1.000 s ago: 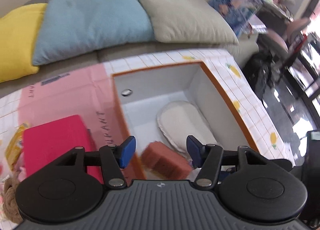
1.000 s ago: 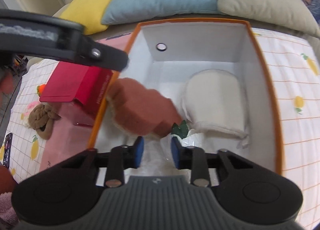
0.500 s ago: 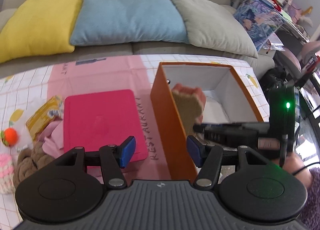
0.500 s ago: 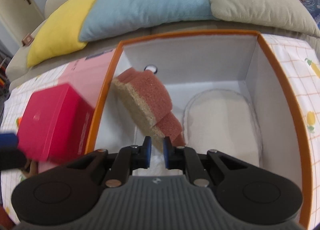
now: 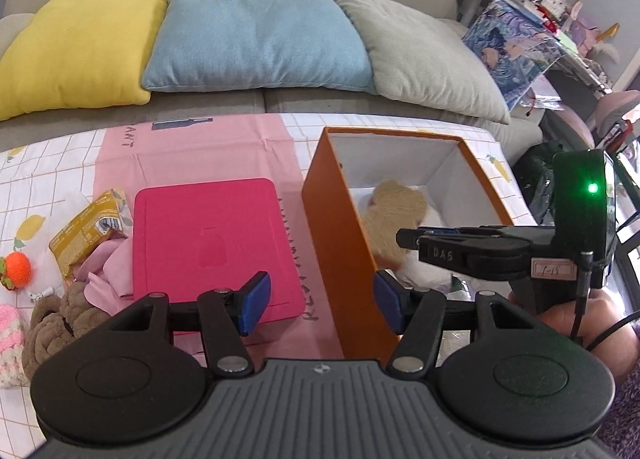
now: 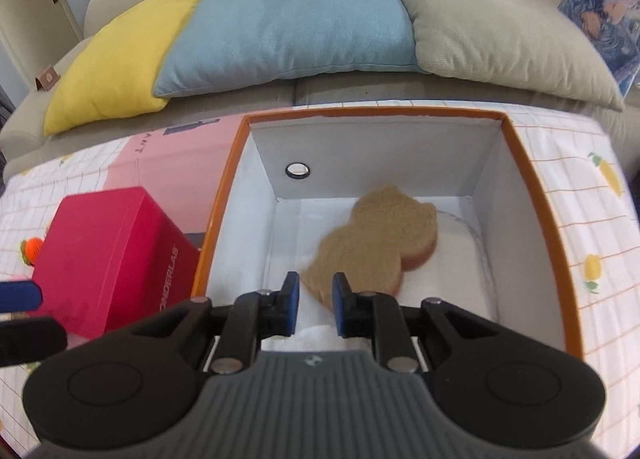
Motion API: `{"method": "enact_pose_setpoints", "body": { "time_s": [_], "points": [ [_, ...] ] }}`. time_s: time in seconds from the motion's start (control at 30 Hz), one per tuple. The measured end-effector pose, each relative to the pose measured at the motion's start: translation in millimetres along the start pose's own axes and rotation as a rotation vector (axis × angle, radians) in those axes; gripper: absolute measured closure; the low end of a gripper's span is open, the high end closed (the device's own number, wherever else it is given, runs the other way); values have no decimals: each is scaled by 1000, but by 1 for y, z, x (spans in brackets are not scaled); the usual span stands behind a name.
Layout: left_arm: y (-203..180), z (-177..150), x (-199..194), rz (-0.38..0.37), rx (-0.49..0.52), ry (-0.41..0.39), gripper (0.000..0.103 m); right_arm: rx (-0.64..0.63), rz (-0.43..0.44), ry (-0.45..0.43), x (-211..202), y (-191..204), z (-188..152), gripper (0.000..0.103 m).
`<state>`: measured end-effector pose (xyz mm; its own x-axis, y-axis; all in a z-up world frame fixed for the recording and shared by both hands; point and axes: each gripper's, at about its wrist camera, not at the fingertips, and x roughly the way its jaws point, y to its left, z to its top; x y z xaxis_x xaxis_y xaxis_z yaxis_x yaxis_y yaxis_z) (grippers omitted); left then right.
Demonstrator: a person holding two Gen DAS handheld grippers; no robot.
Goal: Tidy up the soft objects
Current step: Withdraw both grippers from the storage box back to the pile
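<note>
L wrist view: left gripper [image 5: 318, 301] wide open, empty, parked over orange box [image 5: 340, 243] wall, prob. staying clear. Sponge [image 5: 394, 215] inside box, tan face up.

R wrist view: right gripper [image 6: 312, 301] jaws opening, nothing pinched; sponge [image 6: 376, 243] just beyond tips, blurred, apparently released into box [image 6: 532, 195]. Bear-ish outline, pink underside.
</note>
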<state>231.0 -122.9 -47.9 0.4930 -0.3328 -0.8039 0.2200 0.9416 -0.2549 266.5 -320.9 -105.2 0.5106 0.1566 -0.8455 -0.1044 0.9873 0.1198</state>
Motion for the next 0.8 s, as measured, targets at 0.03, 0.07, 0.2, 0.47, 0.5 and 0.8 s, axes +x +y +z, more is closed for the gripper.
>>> {"method": "enact_pose_setpoints", "body": {
  "time_s": [0.03,0.07,0.2,0.47,0.5,0.8],
  "points": [
    [0,-1,-4,-7,10,-10,34,0,-12,1,-4,1,-2,84],
    [-1,-3,-8,-9,22,-20,34,1,-18,-2,-9,3,-3,83],
    [0,-12,-27,-20,59,-62,38,14,-27,-25,-35,8,-15,76],
    [17,-38,-81,8,74,-185,45,35,-4,-127,-96,40,-53,64],
    [19,-43,-88,12,72,-207,46,36,0,-144,-104,46,-58,64],
    [56,-92,-131,133,16,-328,49,42,3,-284,-136,101,-107,64]
  ]
}}
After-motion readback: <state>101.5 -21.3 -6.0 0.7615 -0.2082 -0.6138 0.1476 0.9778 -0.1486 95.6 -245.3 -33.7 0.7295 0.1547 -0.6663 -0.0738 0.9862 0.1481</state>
